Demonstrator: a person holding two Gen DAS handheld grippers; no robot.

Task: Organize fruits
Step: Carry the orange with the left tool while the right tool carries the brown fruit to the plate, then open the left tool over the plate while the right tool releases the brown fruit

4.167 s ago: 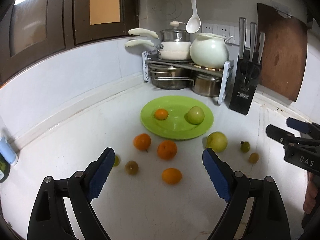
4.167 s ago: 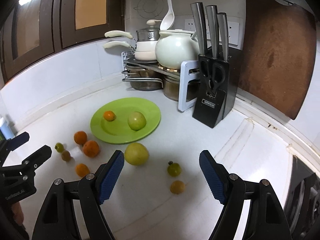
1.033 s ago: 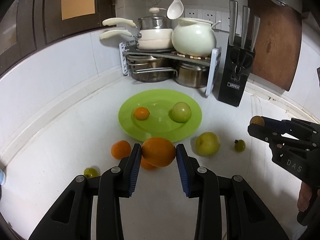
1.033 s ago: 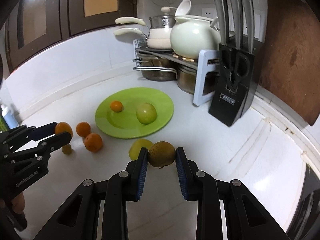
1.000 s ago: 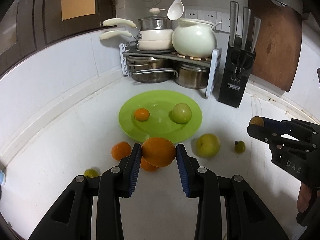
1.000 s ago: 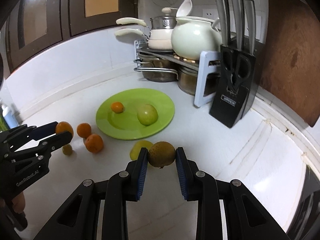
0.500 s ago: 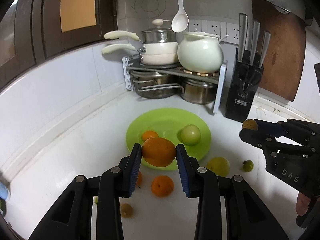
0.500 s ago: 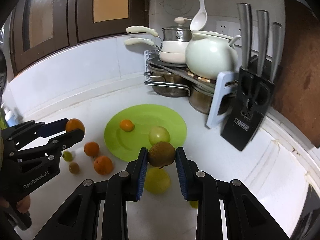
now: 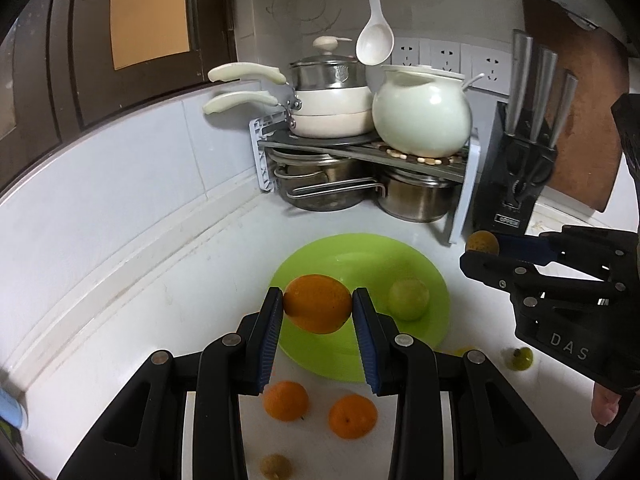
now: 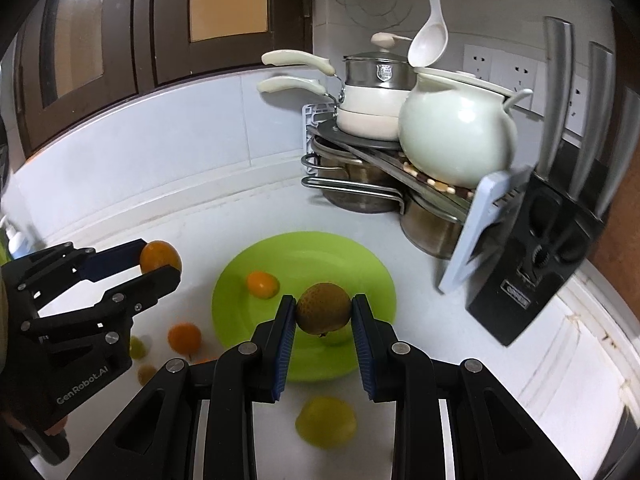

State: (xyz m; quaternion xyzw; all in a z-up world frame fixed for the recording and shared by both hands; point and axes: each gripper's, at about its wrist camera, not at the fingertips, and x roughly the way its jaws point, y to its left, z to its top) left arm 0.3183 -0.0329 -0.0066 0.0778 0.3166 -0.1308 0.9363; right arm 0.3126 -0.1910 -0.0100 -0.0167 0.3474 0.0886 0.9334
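Note:
My left gripper (image 9: 317, 312) is shut on an orange (image 9: 318, 309) and holds it in the air over the near edge of the green plate (image 9: 352, 252). My right gripper (image 10: 323, 314) is shut on a small brownish-yellow fruit (image 10: 323, 312), also above the plate (image 10: 304, 252). On the plate lie a green apple (image 9: 408, 299) and a small orange (image 10: 262, 284). Two oranges (image 9: 285, 400) (image 9: 353, 416), a small brown fruit (image 9: 275, 466), a yellow-green apple (image 10: 326, 421) and a small green fruit (image 9: 519, 358) lie on the white counter.
A pot rack (image 9: 360, 152) with pans, steel pots and a white kettle (image 9: 422, 112) stands behind the plate in the corner. A black knife block (image 9: 520, 184) and a wooden cutting board (image 9: 580, 120) stand at the right. A ladle (image 9: 374, 44) hangs above.
Both grippers, open and empty four seconds ago, now each hold a fruit. Over the last second they have risen and moved forward over the plate.

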